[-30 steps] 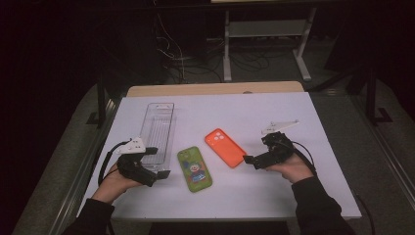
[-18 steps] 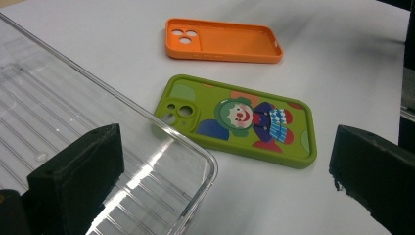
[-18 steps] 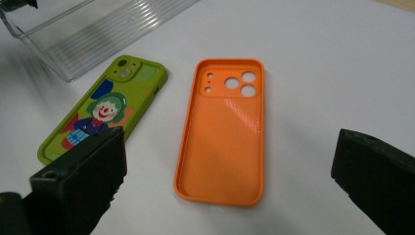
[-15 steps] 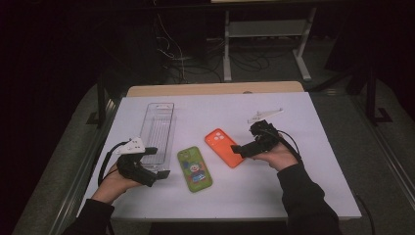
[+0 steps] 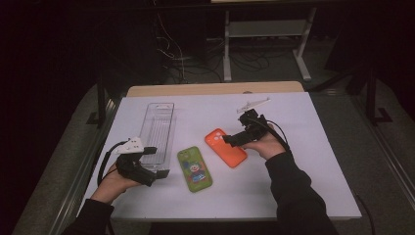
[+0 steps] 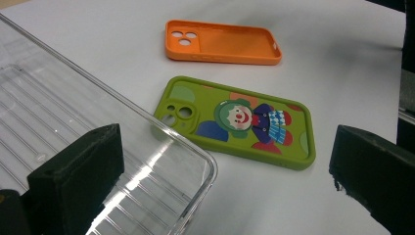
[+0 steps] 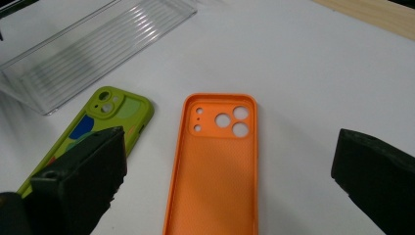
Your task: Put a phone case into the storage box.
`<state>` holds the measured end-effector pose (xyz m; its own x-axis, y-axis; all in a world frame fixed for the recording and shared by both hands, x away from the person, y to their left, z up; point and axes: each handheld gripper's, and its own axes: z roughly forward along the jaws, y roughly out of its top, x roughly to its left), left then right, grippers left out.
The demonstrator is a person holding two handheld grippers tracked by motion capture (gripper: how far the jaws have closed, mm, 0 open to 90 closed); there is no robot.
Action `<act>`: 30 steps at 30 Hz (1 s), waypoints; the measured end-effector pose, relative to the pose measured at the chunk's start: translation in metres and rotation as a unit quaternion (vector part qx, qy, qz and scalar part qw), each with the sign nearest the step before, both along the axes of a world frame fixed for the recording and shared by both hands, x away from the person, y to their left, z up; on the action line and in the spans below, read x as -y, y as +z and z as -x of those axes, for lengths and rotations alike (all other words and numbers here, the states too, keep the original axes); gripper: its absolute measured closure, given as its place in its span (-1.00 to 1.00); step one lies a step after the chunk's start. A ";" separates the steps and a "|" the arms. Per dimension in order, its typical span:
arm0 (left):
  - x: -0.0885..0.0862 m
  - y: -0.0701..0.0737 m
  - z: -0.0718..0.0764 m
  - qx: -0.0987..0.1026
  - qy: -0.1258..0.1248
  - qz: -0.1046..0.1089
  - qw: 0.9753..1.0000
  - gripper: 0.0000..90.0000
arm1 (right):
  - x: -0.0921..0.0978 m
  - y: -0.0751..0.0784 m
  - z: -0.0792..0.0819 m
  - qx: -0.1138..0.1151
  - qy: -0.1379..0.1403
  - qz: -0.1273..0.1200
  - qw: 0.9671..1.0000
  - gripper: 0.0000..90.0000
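dark room | white table (image 5: 313, 161) | orange case (image 5: 225, 147), green case (image 5: 195, 168), clear tray (image 5: 157, 127)

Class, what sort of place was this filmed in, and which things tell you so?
Probably a lab or workshop: a white-covered table in a dark room, loose cables on the floor behind it, and a metal stand behind.

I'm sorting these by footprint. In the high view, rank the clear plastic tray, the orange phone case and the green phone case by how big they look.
1. Clear plastic tray, clearly the largest.
2. Orange phone case and green phone case look about alike; the right hand-held gripper covers part of the orange one.
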<state>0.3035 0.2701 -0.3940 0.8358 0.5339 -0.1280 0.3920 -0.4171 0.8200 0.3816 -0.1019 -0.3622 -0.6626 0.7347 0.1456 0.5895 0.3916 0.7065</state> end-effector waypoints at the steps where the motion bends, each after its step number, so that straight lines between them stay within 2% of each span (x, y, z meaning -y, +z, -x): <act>1: 0.000 0.000 0.000 0.000 0.000 0.000 1.000 -1.00 | -0.004 0.000 -0.004 0.001 -0.003 0.003 1.000 -1.00; 6: 0.000 0.000 0.000 0.000 0.001 0.001 1.000 -1.00 | -0.010 -0.001 -0.011 0.004 -0.009 0.013 1.000 -1.00; 10: -0.001 0.000 0.000 0.001 0.002 0.002 1.000 -1.00 | -0.016 -0.004 -0.016 -0.003 -0.017 0.022 1.000 -1.00; 16: 0.000 0.000 0.000 0.000 0.001 0.001 1.000 -1.00 | -0.024 -0.015 -0.019 -0.013 -0.014 0.038 0.999 -1.00; 19: -0.001 0.000 0.000 0.000 0.000 0.001 1.000 -1.00 | -0.029 -0.022 -0.021 -0.016 -0.009 0.055 0.998 -1.00; 30: -0.001 0.000 0.000 0.000 -0.001 0.000 1.000 -1.00 | -0.041 -0.041 -0.022 -0.043 -0.007 0.070 0.997 -1.00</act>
